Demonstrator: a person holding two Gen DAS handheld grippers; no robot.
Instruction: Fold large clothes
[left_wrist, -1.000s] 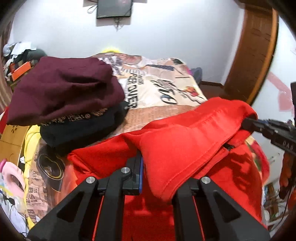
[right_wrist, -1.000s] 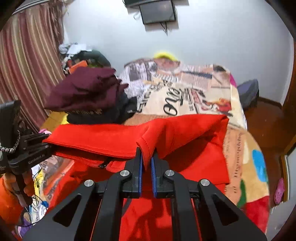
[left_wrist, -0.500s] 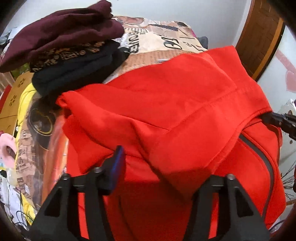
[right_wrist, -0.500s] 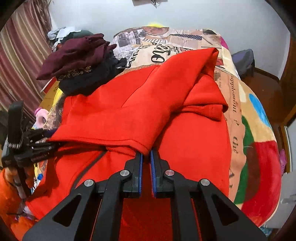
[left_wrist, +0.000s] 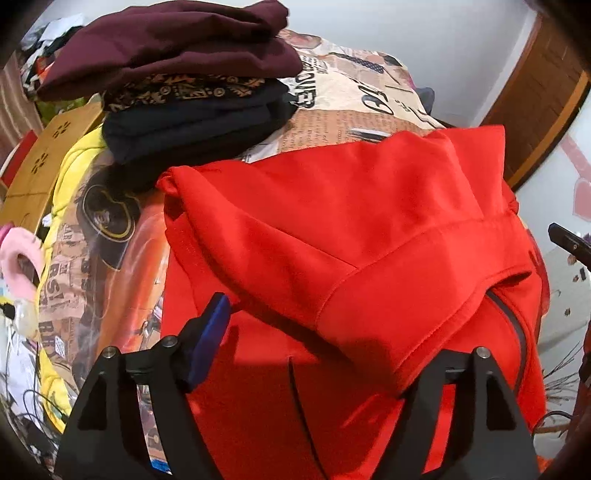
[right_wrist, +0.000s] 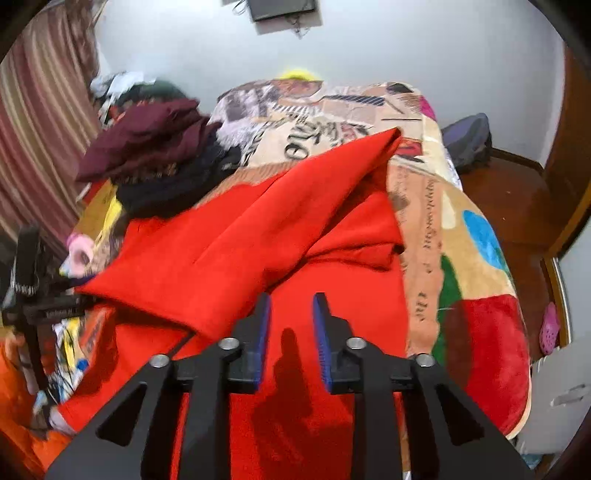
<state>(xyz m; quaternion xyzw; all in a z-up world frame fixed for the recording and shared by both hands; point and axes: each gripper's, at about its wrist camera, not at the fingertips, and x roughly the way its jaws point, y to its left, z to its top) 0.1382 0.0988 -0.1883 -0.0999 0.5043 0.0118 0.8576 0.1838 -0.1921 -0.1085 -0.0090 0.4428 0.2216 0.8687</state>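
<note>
Red jacket (left_wrist: 369, 229) folded on printed blanket (right_wrist: 461, 229). Left gripper (left_wrist: 332, 332) jaws opening, hem lying between them, right finger hidden under cloth. Right gripper (right_wrist: 291, 314) jaws opening, empty.

The red jacket (left_wrist: 369, 229) hid the left gripper's (left_wrist: 317, 332) right finger. The black screen (right_wrist: 282, 9) was cut off on top.

maroon garment (left_wrist: 170, 48) atop black garment (left_wrist: 192, 122) | printed blanket (right_wrist: 461, 236) | striped curtain (right_wrist: 40, 122)
</note>
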